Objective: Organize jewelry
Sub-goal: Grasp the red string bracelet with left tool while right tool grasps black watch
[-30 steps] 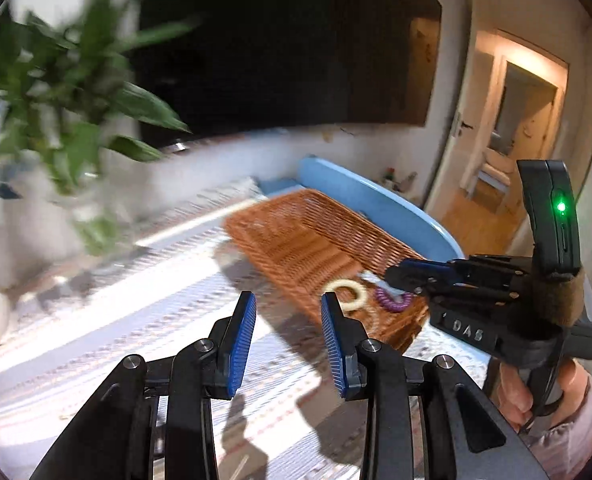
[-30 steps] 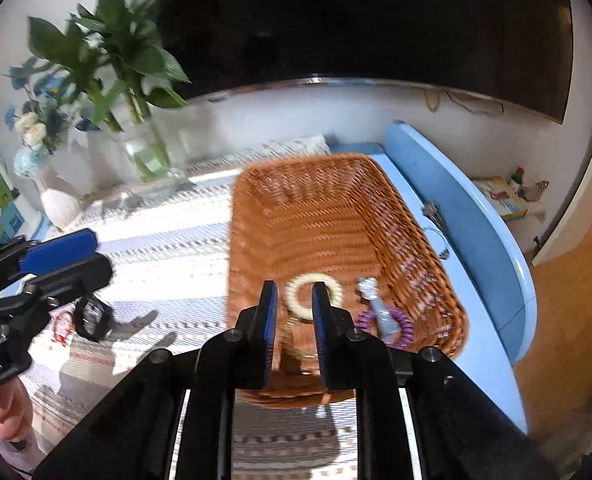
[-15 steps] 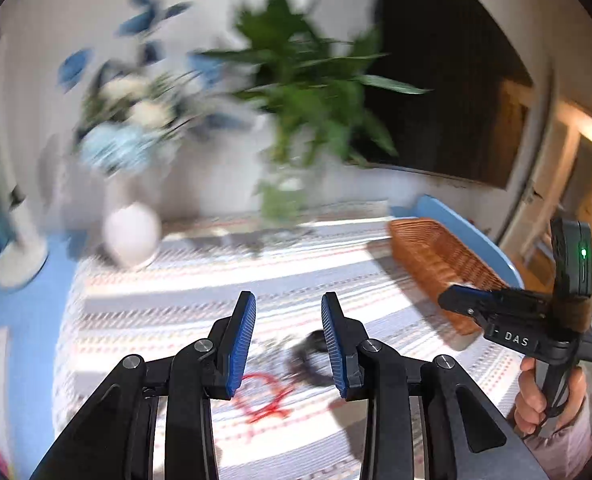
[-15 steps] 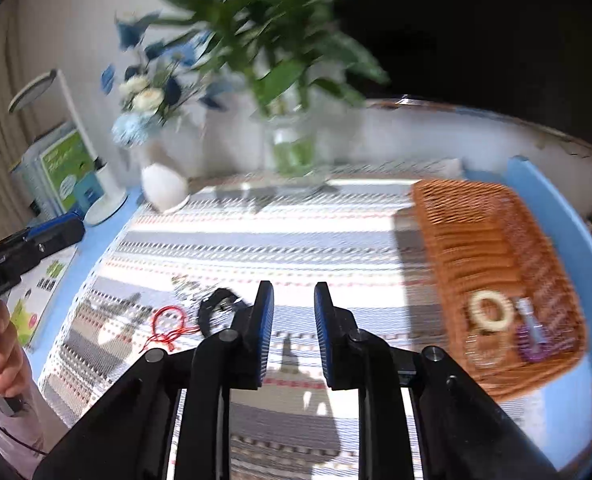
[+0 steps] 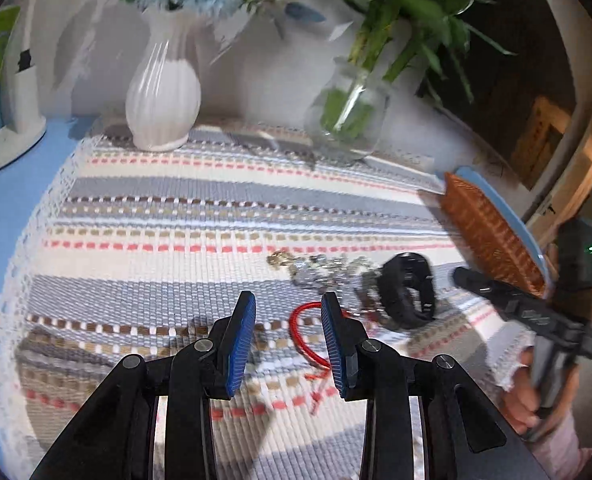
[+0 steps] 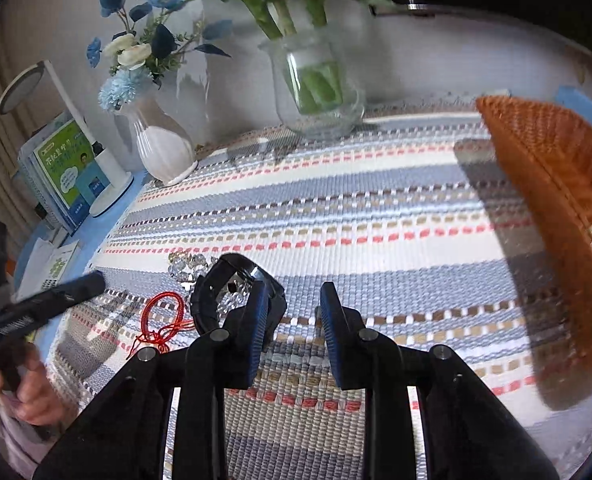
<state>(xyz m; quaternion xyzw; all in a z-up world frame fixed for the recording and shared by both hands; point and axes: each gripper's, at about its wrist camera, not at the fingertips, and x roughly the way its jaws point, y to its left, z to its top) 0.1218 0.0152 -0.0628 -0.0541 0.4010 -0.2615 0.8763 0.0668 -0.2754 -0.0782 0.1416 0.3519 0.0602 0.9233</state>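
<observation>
On the striped cloth lie a black watch (image 5: 408, 296), a silvery bead bracelet (image 5: 324, 272) and a red string bracelet (image 5: 304, 332). My left gripper (image 5: 287, 304) hovers open just short of the red string, nothing between its pads. The right gripper (image 5: 462, 276) comes in from the right near the watch. In the right wrist view my right gripper (image 6: 291, 292) has its jaws opening over bare cloth, empty. The watch (image 6: 235, 280) sits just left of its left finger, with the red string (image 6: 163, 316) and bead bracelet (image 6: 187, 264) farther left. The left gripper (image 6: 91, 280) is at the left edge.
A wicker basket (image 6: 556, 184) stands at the right end of the cloth, a pale ring just showing inside. At the back are a white vase (image 5: 163, 92) and a glass vase of green stems (image 5: 348, 120). A lamp base (image 5: 11, 136) and a green book (image 6: 71, 164) stand back left.
Both grippers have swung left from the basket and come down toward the jewelry on the cloth. The right jaws stand wider apart than before. The left jaws are unchanged.
</observation>
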